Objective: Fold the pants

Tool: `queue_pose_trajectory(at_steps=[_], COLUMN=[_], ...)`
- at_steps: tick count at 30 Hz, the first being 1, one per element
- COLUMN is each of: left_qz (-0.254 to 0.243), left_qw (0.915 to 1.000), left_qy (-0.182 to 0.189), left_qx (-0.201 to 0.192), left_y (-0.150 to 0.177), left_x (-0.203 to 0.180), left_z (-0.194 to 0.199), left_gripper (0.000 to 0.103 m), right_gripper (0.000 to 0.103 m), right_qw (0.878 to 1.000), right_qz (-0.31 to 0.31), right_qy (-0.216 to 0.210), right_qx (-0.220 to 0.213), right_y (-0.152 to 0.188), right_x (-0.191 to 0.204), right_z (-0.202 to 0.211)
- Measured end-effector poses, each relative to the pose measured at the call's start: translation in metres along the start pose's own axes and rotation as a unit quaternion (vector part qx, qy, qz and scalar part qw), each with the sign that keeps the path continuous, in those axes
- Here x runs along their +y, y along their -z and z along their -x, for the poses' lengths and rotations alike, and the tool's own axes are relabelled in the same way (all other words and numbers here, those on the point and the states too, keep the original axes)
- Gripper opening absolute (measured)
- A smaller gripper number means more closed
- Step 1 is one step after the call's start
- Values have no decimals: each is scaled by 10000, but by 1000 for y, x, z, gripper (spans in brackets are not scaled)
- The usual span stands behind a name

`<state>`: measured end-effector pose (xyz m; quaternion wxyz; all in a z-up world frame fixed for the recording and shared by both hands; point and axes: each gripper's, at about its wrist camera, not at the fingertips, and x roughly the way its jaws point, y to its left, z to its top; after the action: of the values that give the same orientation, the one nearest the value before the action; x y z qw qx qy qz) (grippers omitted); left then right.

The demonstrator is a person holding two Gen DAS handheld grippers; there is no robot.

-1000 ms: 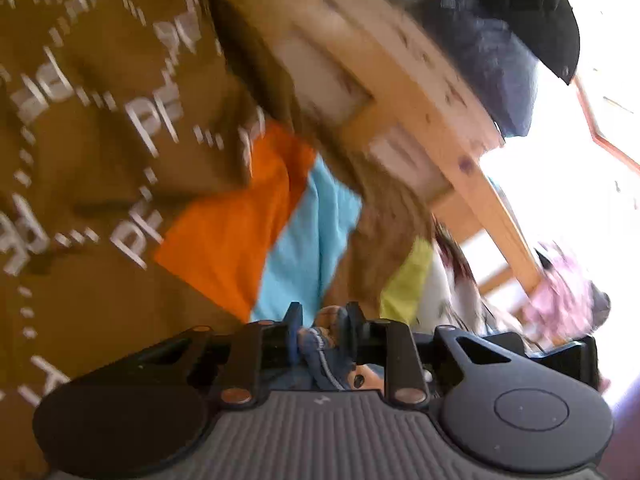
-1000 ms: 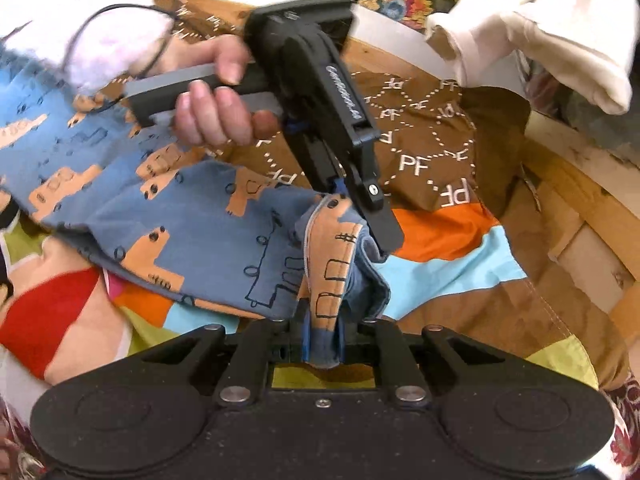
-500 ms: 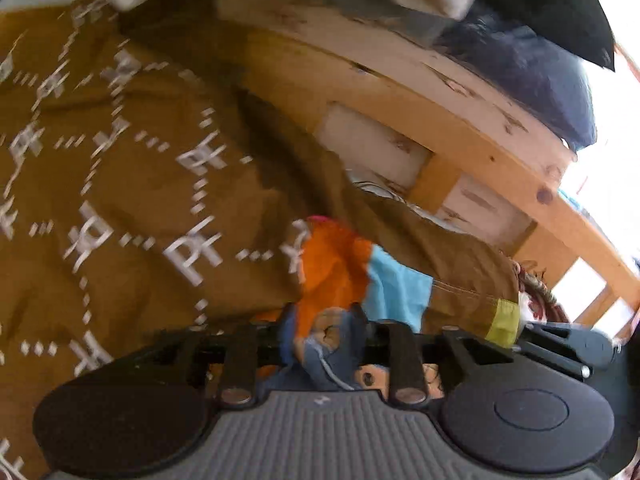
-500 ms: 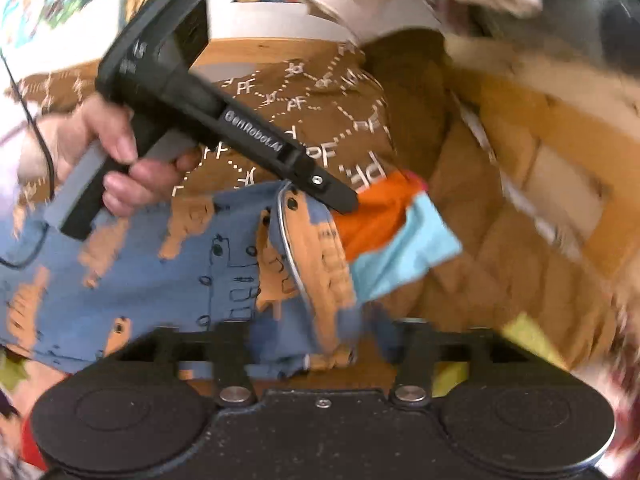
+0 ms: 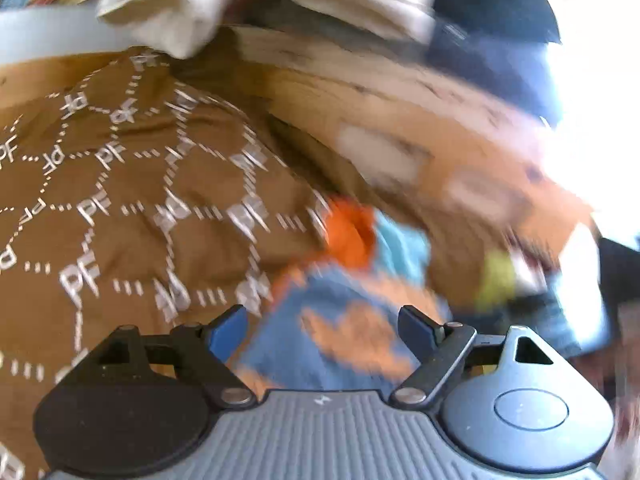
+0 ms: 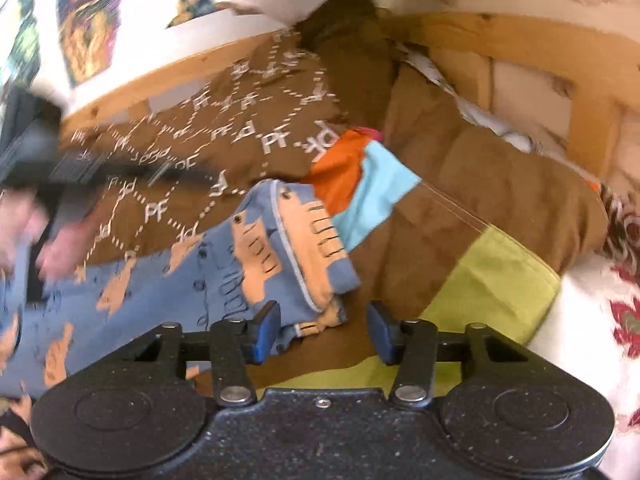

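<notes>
My left claw (image 5: 320, 330) has just been opening and stands spread wide, its pads clear of the pants (image 5: 348, 336), whose blue cloth with orange prints lies loose below and between the jaws. My right claw (image 6: 322, 330) has just been closing yet is still parted, the pants' (image 6: 272, 256) folded end lying between the jaws against the left pad, unpinched. The pants rest on the brown blanket (image 6: 460, 184) on the bed, near the wooden frame (image 6: 520, 40) at its edge.
</notes>
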<state>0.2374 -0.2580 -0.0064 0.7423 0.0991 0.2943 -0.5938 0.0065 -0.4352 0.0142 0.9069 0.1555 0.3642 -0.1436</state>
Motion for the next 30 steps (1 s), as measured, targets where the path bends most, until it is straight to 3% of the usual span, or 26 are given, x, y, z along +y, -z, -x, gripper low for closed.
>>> queue_pose_trajectory(at_steps=[1,5,6,7,9,12,13,14,21,27,29,30], left_qz=[-182,-596,-712,-844,-1144,-932,-829,-798,-770,-700,-579,-505], left_qw=[9997,9958,9940,9919,9865,9877,9885,9886,9888,9834,9854,9878], left_qy=[29,139,99,2,-338,-326,-292,-250,-35,29,154,178], left_qx=[135,688,827,947,1127,1216,1232,1249,1277,1674,1595,1465], left_y=[11,46,53,59,69,71,69,68,57,61,56,51], left_x=[-7,-36,-43,-48,-56,-54,-53,-53,-52,-42,-36,-32], left_z=[6,14,14,14,12,16,17,19,39,32,32,33], left_gripper=[86,84,77,61,41,19,7,3,0,1,6,18], right_gripper=[38,30,26,21,16,15,15,14,10,11,20,26], right_qw=[9999,9981,9976,9973,9973,9975,9976,9976,9973,9972,9964,9961], right_qz=[-133,-603,-687,-732,-729,-700,-686,-678,-727,-699,-744,-776], right_qy=[-12,-100,-106,-94,-60,-14,-1,11,-29,-104,-41,-30], right_qx=[10,15,4,-5,-30,-76,-94,-108,-96,262,398,409], right_y=[-2,-10,-11,-12,-14,-15,-15,-16,-20,-11,-9,-8], right_x=[-4,-18,-20,-21,-20,-17,-17,-16,-15,-11,-12,-14], right_z=[-2,-8,-7,-8,-10,-9,-8,-7,1,-1,-7,-7])
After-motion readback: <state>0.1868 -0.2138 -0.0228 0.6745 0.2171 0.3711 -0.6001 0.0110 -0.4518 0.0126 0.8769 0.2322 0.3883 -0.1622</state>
